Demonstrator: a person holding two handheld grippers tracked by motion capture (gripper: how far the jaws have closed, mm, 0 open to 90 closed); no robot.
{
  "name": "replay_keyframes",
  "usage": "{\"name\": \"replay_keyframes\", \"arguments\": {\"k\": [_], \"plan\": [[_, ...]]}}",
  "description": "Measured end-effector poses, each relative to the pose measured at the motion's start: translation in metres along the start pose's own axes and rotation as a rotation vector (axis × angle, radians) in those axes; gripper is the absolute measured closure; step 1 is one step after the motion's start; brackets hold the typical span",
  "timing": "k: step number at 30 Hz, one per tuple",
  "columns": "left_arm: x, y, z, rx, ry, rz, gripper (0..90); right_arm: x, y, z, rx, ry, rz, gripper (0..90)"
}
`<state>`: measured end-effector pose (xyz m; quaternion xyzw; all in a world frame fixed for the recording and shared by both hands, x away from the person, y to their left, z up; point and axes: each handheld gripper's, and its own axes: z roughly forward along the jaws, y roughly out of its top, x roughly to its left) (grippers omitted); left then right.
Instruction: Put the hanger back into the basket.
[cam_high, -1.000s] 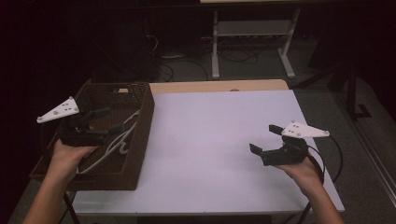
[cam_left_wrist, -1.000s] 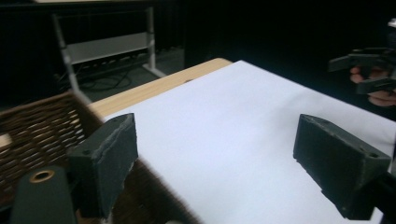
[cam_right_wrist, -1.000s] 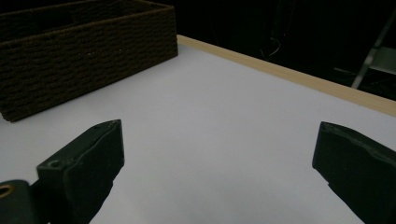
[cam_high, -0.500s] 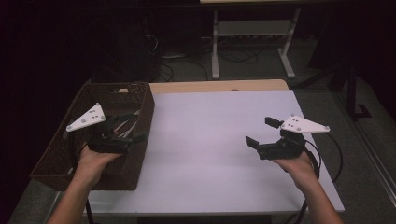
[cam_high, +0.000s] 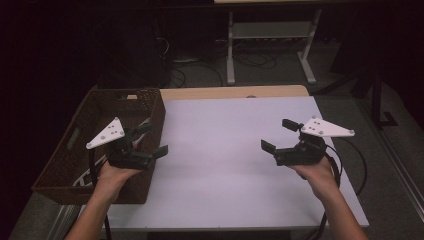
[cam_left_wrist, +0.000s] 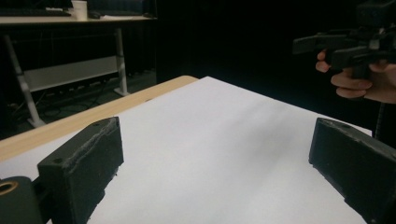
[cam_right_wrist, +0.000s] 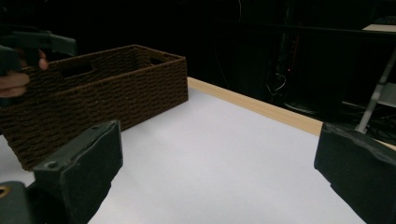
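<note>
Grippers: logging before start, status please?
Left gripper open, empty, at basket edge. Right gripper open, empty, above white table. Nothing between them.

I see white table top (cam_high: 225, 150) with wooden strip along far edge. Brown woven basket (cam_high: 80, 145) stands at left end of table, white cable inside near bottom. My left gripper (cam_high: 150, 139) is held over right wall of basket, jaws spread apart, nothing between. My right gripper (cam_high: 282, 135) hovers above right part of table, jaws also apart and empty, pointing toward left. Grey three-cornered plate on top of each. Both grippers well apart. Behind table, dark floor with cables and metal frame legs (cam_high: 231, 50).
</note>
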<state>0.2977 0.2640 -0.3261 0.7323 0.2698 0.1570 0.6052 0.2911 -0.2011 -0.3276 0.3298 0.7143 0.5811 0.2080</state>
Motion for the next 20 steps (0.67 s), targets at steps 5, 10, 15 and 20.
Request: {"name": "replay_keyframes", "arguments": {"k": [5,10,15,20], "plan": [[0.0011,-0.002,0.0002,0.0,0.009,-0.007,2.9,0.0,0.0,-0.0001,0.001,-0.002,0.0,0.7],[0.0015,-0.0028,-0.0004,-0.005,0.003,-0.008,2.9,0.0001,-0.0002,0.0002,0.001,0.001,0.0,0.7],[0.0011,-0.0025,-0.0003,-0.001,0.002,-0.005,2.9,0.0001,-0.0001,0.0001,0.002,0.001,-0.004,0.7],[0.0013,-0.0021,-0.0003,-0.001,0.002,-0.006,2.9,0.0,0.0,-0.0008,-0.001,0.001,-0.006,0.7]]}}
